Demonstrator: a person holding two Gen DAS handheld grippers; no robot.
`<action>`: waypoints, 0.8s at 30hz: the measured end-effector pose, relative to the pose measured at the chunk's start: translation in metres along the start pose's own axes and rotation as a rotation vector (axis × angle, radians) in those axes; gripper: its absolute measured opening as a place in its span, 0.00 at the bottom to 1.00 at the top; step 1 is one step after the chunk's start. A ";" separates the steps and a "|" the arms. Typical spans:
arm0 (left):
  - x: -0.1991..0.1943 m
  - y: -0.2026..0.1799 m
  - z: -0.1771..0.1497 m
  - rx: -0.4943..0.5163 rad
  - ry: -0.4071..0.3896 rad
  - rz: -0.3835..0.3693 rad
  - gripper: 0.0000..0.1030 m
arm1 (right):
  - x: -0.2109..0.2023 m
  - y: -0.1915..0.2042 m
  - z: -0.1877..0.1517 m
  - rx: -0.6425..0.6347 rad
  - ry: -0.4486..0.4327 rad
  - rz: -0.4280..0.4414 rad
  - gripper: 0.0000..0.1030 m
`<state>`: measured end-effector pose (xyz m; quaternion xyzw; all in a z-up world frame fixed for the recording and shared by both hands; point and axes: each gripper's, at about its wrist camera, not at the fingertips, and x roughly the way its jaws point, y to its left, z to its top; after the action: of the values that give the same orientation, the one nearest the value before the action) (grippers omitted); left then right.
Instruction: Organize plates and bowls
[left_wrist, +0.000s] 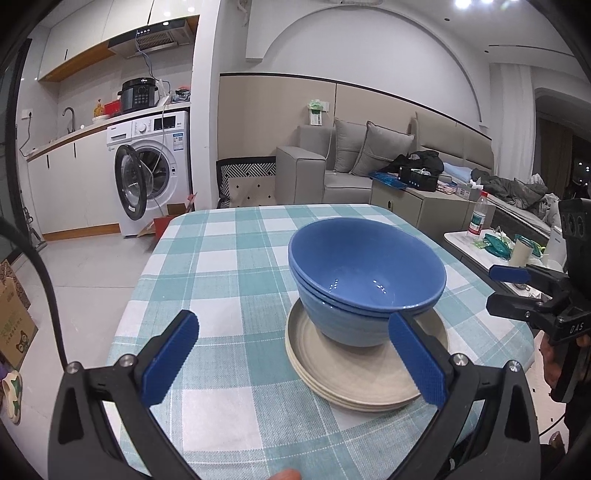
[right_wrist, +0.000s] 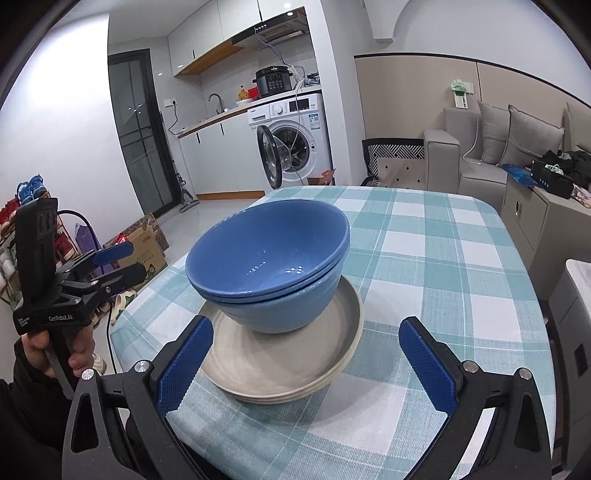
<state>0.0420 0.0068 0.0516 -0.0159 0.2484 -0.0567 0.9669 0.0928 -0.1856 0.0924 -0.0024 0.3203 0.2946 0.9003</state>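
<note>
On the checked cloth of the worktop (right_wrist: 443, 258), near its middle, the blue bowls (right_wrist: 269, 258) sit nested one inside the other on top of a small stack of cream plates (right_wrist: 280, 369), so the sorting looks all but finished. Your job now, as I judge it, is to leave the pile tidy or to shift it as one. The bowls lean a little and sit off-centre on the plates, toward the far rim, so if you straighten them, push low on the outer bowl's wall, not at its lip, or the inner one may rock. Should you move the whole stack, take the lowest plate's rim from both sides and keep it level; glazed ware slides easily. Your right gripper (right_wrist: 306, 362) hangs just short of the plates with its fingers spread wide and holding nothing. Your left gripper (left_wrist: 295, 358) is likewise wide open and empty, one blue pad just in front of the bowls. Come in slowly.
</note>
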 end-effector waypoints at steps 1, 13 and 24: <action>-0.001 -0.001 -0.002 0.002 -0.004 0.003 1.00 | -0.001 0.000 -0.002 0.001 -0.003 0.001 0.99; -0.011 -0.015 -0.023 0.008 -0.039 -0.004 1.00 | -0.017 0.009 -0.030 -0.029 -0.057 -0.021 0.99; -0.016 -0.028 -0.041 0.010 -0.055 -0.027 1.00 | -0.030 0.014 -0.050 -0.005 -0.075 -0.019 0.99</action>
<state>0.0053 -0.0189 0.0251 -0.0158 0.2212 -0.0706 0.9725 0.0385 -0.1997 0.0725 0.0033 0.2855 0.2867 0.9145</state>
